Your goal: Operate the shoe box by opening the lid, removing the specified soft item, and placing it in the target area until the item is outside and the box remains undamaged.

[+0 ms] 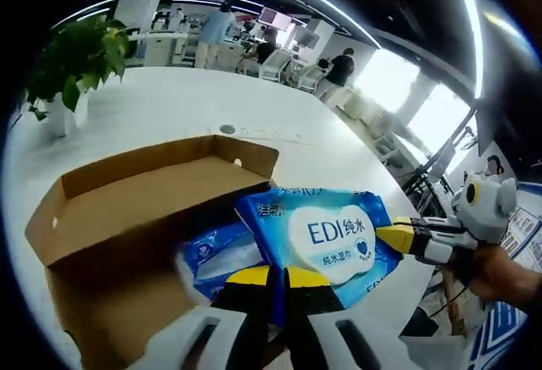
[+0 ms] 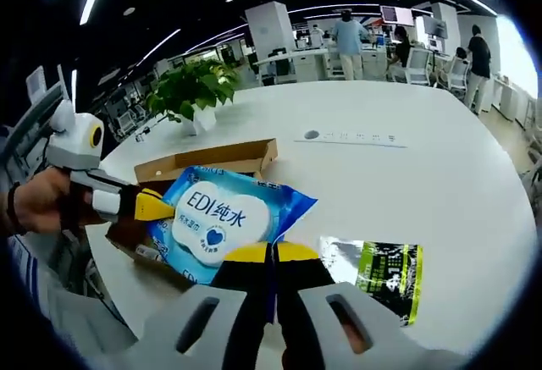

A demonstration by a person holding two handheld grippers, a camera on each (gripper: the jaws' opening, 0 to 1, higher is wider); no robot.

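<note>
Left gripper (image 1: 278,278), right gripper (image 2: 273,253) pinch wipes pack (image 1: 326,233) over box (image 1: 127,209).

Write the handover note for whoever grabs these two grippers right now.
Left gripper: shut on the blue plastic wet-wipe pack, at its near edge.
Right gripper: shut on the opposite edge of the same pack.
The pack is held between both grippers, over the edge of the open brown cardboard shoe box. Lid is folded back; a second blue pack lies inside.
Done: box opened, pack lifted.
Left: set the pack down on the white table, perhaps near the green-and-black packet, then release both grippers.
</note>
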